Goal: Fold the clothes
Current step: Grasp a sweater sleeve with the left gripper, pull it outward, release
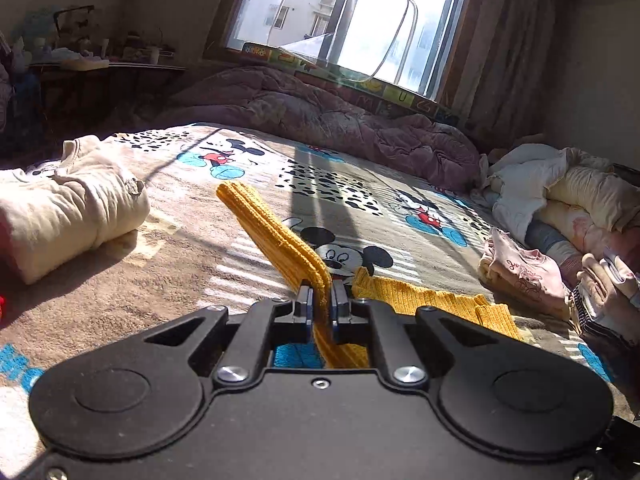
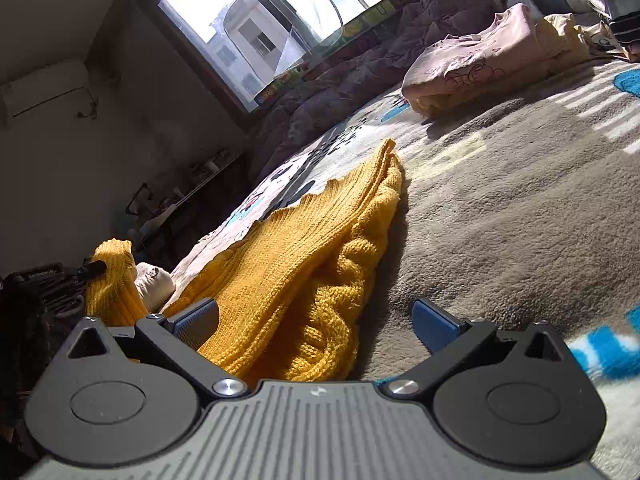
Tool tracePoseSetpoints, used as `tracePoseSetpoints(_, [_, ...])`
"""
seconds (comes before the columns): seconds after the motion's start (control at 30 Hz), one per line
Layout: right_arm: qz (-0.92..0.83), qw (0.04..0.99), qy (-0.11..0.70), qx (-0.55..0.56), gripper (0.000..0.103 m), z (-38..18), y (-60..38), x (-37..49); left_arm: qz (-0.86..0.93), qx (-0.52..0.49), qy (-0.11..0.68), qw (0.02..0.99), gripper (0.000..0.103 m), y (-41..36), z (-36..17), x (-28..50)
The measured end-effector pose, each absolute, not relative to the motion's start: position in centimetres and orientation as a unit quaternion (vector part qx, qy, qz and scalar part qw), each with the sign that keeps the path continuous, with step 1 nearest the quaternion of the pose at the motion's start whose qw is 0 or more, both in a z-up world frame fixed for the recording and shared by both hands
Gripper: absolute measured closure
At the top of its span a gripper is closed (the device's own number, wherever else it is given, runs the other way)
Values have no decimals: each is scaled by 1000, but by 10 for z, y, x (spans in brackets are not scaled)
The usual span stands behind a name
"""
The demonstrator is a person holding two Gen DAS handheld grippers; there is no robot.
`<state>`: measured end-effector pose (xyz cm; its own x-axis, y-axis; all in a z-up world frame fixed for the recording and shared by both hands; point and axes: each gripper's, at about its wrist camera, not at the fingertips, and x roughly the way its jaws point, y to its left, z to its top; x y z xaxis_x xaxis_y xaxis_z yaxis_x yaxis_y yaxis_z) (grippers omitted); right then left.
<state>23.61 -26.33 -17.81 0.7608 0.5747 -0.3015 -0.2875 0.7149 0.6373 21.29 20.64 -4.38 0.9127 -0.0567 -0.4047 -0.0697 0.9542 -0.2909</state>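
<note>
so the yellow knit sweater (image 1: 280, 236) is on the bed, lying on the mickey mouse blanket (image 1: 168, 248). In the left wrist view a long ribbed strip of it, prob a sleeve but can't say for sure, runs from the left gripper (image 1: 321, 294) up and away toward the upper left, with its free end sticking up off the blanket. So its long axis goes diagonal, near end at the fingers, far end pointing roughly toward the rolled cream garment (image 1: 72, 204), which sits well apart on the left. The left fingers are pressed together w/ that strip pinched right between them, and the fabric carries on down behind the pads toward the gripper body. More of the sweater lies flat on the blanket just right of the fingers. In the right wrist view the right gripper (image 2: 316, 324) has its blue pads spread wide and nothing clamped. The sweater body sits between them, bunched closer to the left pad, which looks like it's touching or overlapping the knit, while the right pad is over bare blanket. From there the sweater tapers away up and to the right to a point. A folded pink top (image 2: 472, 64) sits further back on the right, a purple comforter (image 1: 340, 120) under the window (image 1: 344, 8)
</note>
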Motion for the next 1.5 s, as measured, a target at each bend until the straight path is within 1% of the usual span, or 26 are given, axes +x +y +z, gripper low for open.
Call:
tracePoseSetpoints(0.17, [240,893,248,289,1,-177,-262,236,57,-170,234,956,97,240,-69,188])
tracePoseSetpoints(0.33, [240,894,248,287,1,-177,-262,236,86,-181,275,940,96,255,-97,173])
tracePoseSetpoints(0.37, [239,894,248,287,1,-177,-261,235,93,-185,289,934,94,259,-106,173])
tracePoseSetpoints(0.43, [239,894,248,286,1,-177,-261,236,99,-226,308,919,82,271,-124,172])
tracePoseSetpoints(0.53, [239,894,249,286,1,-178,-261,236,91,-327,288,895,72,297,-133,165])
tracePoseSetpoints(0.57, [239,894,249,285,1,-178,-261,236,92,-338,284,893,63,300,-135,165])
tracePoseSetpoints(0.6, [239,894,249,285,1,-178,-261,236,93,-349,279,890,63,304,-137,166])
tracePoseSetpoints(0.63, [239,894,249,285,1,-178,-261,237,94,-360,274,887,64,307,-139,166])
tracePoseSetpoints(0.67, [239,894,249,284,1,-178,-261,237,95,-371,270,883,76,310,-141,166])
tracePoseSetpoints(0.7, [239,895,250,284,1,-178,-261,237,98,-357,268,890,90,310,-138,168])
tracePoseSetpoints(0.73, [238,895,250,283,1,-178,-261,237,102,-319,268,903,96,305,-131,172])
tracePoseSetpoints(0.83, [237,895,251,281,1,-177,-261,237,105,-203,189,955,96,287,-93,170])
tracePoseSetpoints(0.87, [237,895,251,281,1,-177,-261,236,101,-199,179,958,95,287,-90,171])
tracePoseSetpoints(0.9, [237,895,252,281,1,-177,-261,236,106,-201,190,955,94,290,-92,175])
tracePoseSetpoints(0.93, [237,896,252,280,1,-177,-261,236,121,-197,217,948,90,291,-101,181])
tracePoseSetpoints(1.0, [236,896,252,279,1,-177,-261,236,163,-182,279,929,75,295,-122,193])
tracePoseSetpoints(1.03, [236,896,253,278,1,-177,-261,236,176,-184,290,922,74,296,-126,195])
tracePoseSetpoints(1.07, [236,896,253,278,1,-177,-261,236,182,-195,286,920,69,298,-124,193])
tracePoseSetpoints(1.1, [236,896,253,277,1,-177,-260,236,194,-189,282,920,60,296,-120,191])
tracePoseSetpoints(1.13, [235,897,253,277,1,-177,-260,236,210,-169,279,922,54,291,-115,189])
tracePoseSetpoints(1.17, [235,897,253,277,1,-177,-260,236,222,-147,274,924,51,284,-111,186])
tracePoseSetpoints(1.2, [235,897,253,277,1,-177,-260,236,225,-135,272,926,51,279,-109,184])
tracePoseSetpoints(1.27, [235,897,255,275,1,-176,-260,236,210,-151,269,928,48,272,-105,180])
tracePoseSetpoints(1.3, [234,897,256,273,1,-176,-259,236,200,-163,265,929,44,267,-102,178])
tracePoseSetpoints(1.37, [232,899,260,265,1,-174,-256,236,173,-175,261,933,40,255,-96,177])
tracePoseSetpoints(1.5, [228,903,282,231,1,-165,-249,232,67,-190,266,943,37,213,-89,187])
